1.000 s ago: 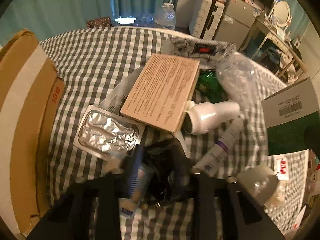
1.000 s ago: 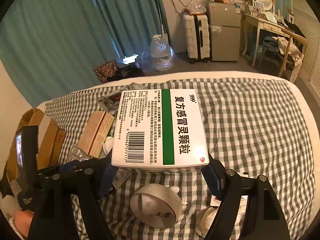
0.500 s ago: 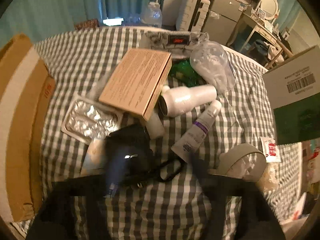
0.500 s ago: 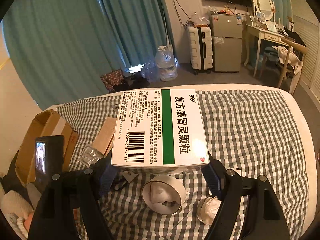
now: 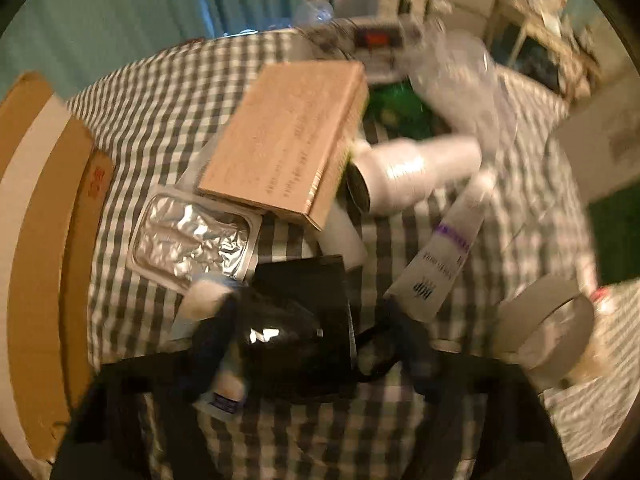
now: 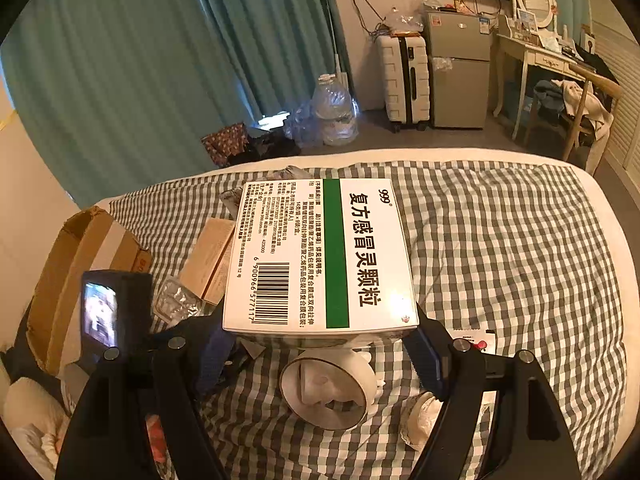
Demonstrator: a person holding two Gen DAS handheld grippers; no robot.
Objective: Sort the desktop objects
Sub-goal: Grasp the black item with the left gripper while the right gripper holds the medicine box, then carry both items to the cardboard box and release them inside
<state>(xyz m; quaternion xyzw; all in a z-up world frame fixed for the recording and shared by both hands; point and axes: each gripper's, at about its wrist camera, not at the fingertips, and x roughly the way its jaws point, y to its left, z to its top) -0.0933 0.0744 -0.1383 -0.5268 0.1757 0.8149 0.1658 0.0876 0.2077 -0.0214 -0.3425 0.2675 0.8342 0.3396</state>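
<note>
Left gripper (image 5: 308,344) lowered over black pouch (image 5: 304,312), jaws closing, not gripping; right gripper (image 6: 320,344) clamps medicine box (image 6: 320,256).

A white medicine box (image 6: 320,256) with a green stripe and a barcode is held at the centre of the frame between the jaws of the right gripper (image 6: 320,344), whose blue pads are pressed on its two sides. Below it, a white roll (image 6: 326,390) is seen lying on the checked bed cover (image 6: 500,240). At the left, a tan box (image 6: 208,260), a foil blister pack (image 6: 174,300) and an open cardboard carton (image 6: 76,256) are seen. Teal curtains (image 6: 160,60) fill the upper left.
</note>
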